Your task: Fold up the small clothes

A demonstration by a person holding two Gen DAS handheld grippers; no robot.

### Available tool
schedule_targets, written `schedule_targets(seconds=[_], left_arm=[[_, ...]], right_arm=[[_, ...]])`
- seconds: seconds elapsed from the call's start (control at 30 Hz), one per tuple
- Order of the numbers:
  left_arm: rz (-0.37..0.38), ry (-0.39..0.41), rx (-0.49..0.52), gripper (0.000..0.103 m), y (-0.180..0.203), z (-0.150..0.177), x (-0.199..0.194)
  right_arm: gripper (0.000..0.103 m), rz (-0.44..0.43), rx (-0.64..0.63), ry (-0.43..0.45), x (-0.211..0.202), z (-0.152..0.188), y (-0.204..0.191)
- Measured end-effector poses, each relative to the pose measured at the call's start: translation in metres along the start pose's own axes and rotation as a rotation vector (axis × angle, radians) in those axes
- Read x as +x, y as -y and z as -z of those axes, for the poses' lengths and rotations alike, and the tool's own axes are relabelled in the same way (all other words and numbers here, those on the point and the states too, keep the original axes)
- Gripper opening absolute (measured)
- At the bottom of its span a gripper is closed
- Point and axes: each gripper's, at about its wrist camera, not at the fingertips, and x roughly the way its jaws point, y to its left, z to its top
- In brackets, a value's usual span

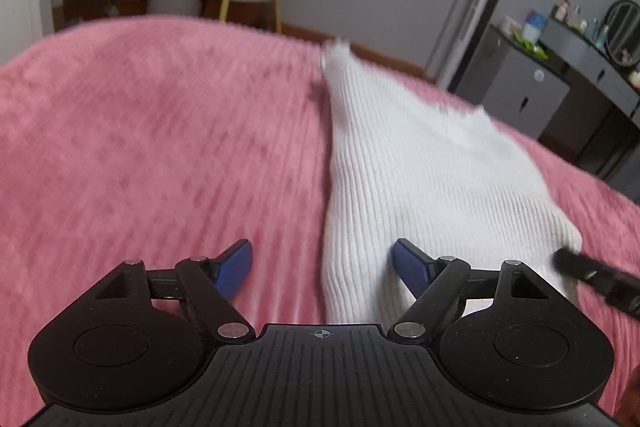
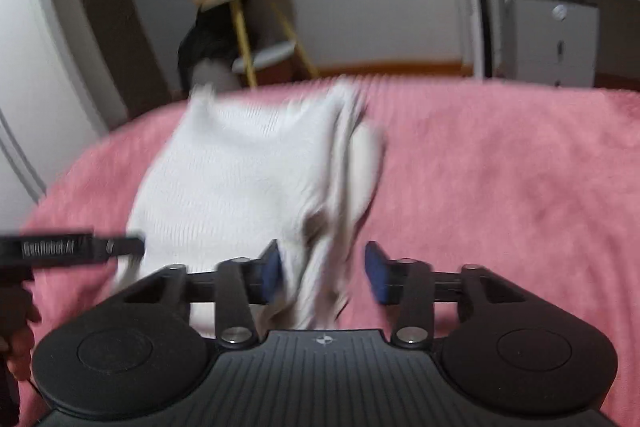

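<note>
Both handheld grippers low over pink blanket (image 1: 140,131), pointing forward. Left gripper (image 1: 323,269) jaws spread wide, straddling near left edge of white ribbed knit garment (image 1: 420,179), nothing grasped. Right gripper (image 2: 322,271) jaws parted around bunched right edge of garment; contact unclear through blur. Garment lies on blanket.

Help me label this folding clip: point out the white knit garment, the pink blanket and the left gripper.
white knit garment (image 1: 420,179): left wrist view, ribbed middle panel.
pink blanket (image 1: 160,131): left wrist view, bare stretch left of the garment.
left gripper (image 1: 322,269): left wrist view, midway between the blue fingertips.
</note>
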Motion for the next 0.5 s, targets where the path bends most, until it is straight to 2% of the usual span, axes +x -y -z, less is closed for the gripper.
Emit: schedule_targets(seconds=[0.07,0.17,0.23,0.3,0.4,0.47,0.5], left_arm=[[0.001,0.033,0.000,0.081,0.004,-0.009,-0.002],[0.000,0.065,0.035,0.083,0.023,-0.029,0.011],[-0.014,0.093,0.051,0.086,0.035,-0.041,0.029],[-0.032,0.114,0.044,0.090,0.043,-0.049,0.049],[-0.093,0.036,0.098,0.091,0.052,-0.047,0.084],[-0.108,0.050,0.153,0.094,0.053,-0.033,0.097],[-0.106,0.075,0.151,0.094,0.051,-0.026,0.101]], right_arm=[[0.045,0.030,-0.017,0.063,-0.007,-0.011,-0.003],[0.039,0.054,-0.096,0.133,0.001,-0.028,-0.022],[0.028,0.053,-0.146,0.168,0.017,-0.038,-0.036],[0.020,0.037,-0.163,0.158,0.041,-0.048,-0.044],[0.020,0.062,-0.220,0.136,0.072,-0.050,-0.049],[0.018,0.118,-0.276,0.085,0.092,-0.036,-0.045],[0.018,0.127,-0.297,0.090,0.098,-0.030,-0.042]])
